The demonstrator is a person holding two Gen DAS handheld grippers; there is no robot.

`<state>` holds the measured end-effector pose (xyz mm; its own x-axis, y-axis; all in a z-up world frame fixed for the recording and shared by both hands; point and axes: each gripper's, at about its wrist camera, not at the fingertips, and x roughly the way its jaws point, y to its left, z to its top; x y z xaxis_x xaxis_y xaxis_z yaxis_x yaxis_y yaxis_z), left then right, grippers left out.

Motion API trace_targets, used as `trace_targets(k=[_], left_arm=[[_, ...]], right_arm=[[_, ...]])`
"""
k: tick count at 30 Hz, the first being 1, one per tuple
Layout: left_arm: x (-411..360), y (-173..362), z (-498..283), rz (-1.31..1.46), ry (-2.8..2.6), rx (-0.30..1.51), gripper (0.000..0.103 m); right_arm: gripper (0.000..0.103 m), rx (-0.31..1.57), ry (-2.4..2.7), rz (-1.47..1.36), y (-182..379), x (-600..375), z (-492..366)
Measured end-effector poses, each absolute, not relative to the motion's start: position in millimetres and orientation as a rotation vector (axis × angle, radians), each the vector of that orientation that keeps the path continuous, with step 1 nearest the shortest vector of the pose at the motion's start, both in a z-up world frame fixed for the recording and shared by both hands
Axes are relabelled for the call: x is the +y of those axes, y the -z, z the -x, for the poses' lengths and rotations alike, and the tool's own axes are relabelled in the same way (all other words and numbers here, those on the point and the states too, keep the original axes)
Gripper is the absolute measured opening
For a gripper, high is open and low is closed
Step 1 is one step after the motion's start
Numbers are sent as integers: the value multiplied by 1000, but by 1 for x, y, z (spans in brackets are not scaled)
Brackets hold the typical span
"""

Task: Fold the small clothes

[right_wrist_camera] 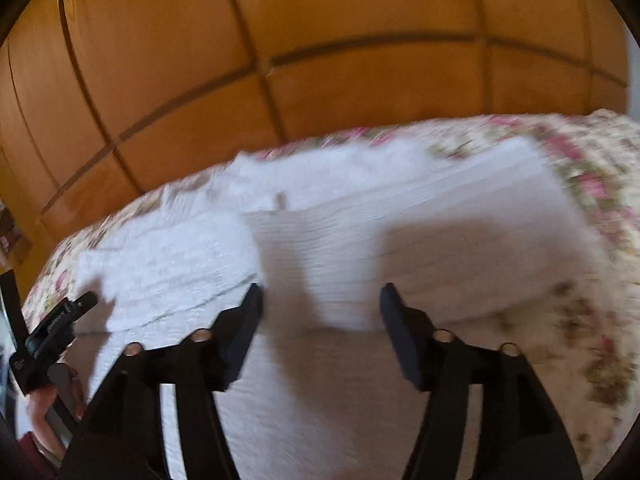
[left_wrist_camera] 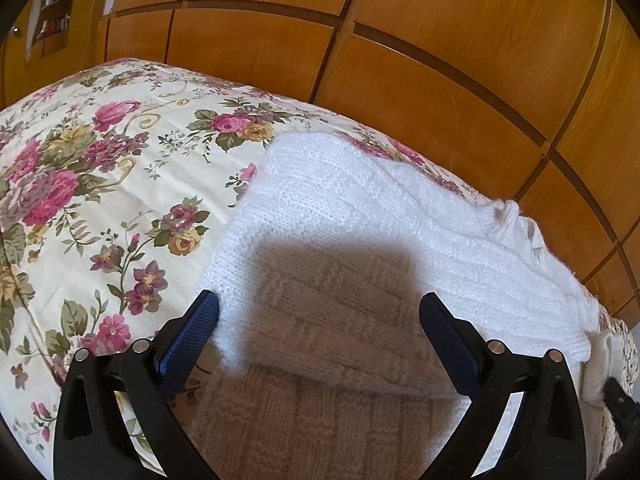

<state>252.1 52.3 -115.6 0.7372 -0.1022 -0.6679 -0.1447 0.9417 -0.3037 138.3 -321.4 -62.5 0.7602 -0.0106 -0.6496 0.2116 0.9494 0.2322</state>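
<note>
A white knitted garment (left_wrist_camera: 340,240) is spread on a floral bedspread (left_wrist_camera: 100,184), and a wall of orange-brown wooden wardrobe panels (left_wrist_camera: 420,72) is seen behind the bed. In the left wrist view the garment is seen folded over on itself, an upper layer lying across a lower layer whose edge runs close to the camera. The left gripper (left_wrist_camera: 320,312) is held above the garment with its jaws spread wide; nothing is pinched between its blue textured fingers (left_wrist_camera: 188,340), and its shadow is cast on the knit. At the top right edge of the garment a ribbed, frilled portion is seen. The right wrist view is blurred by motion. There the right gripper (right_wrist_camera: 320,300) is also shown with its jaws apart over the white knit (right_wrist_camera: 400,220), and no cloth is caught between them. At the lower left of that view the other tool (right_wrist_camera: 56,332) and part of a hand (right_wrist_camera: 44,412) holding it are seen.
</note>
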Motion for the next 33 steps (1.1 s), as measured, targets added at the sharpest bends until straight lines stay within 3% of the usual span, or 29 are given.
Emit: trace_targets(k=[9, 18, 27, 29, 33], left_arm=[[38, 108, -257, 252, -71, 802, 99], [-47, 40, -216, 237, 302, 680, 99], [-154, 64, -229, 205, 575, 851, 71], [-164, 77, -240, 235, 583, 911, 71], [-181, 89, -252, 254, 609, 969, 54]], right_arm=[[84, 740, 498, -324, 83, -377, -104], [93, 800, 512, -347, 99, -384, -110], [94, 789, 508, -362, 101, -387, -109], [94, 788, 510, -362, 101, -387, -110], [94, 788, 509, -360, 102, -388, -109]])
